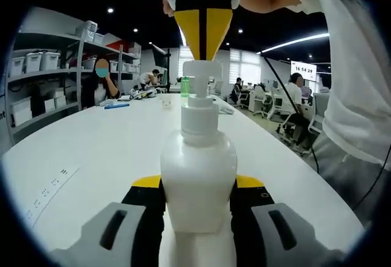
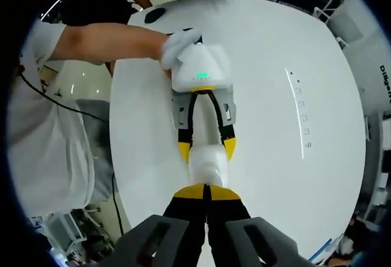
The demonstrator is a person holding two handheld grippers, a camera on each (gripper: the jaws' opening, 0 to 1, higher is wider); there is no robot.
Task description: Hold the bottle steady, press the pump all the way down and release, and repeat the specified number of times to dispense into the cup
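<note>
The left gripper (image 1: 198, 203) pinches the bottle (image 1: 198, 175), upright on the bench (image 1: 91, 151). At 12 o'clock, the right gripper (image 1: 203, 50) rests its pressed-together fingers on the pump (image 1: 201, 70). Best to press straight down, keeping the tips centred so they don't slide off.

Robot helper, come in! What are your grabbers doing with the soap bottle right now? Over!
Left gripper clamped on white pump bottle. Right gripper shut, tips on pump head. Table around bottle bare; no cup seen.

Upright white pump bottle (image 1: 198, 175), table-centre
</note>
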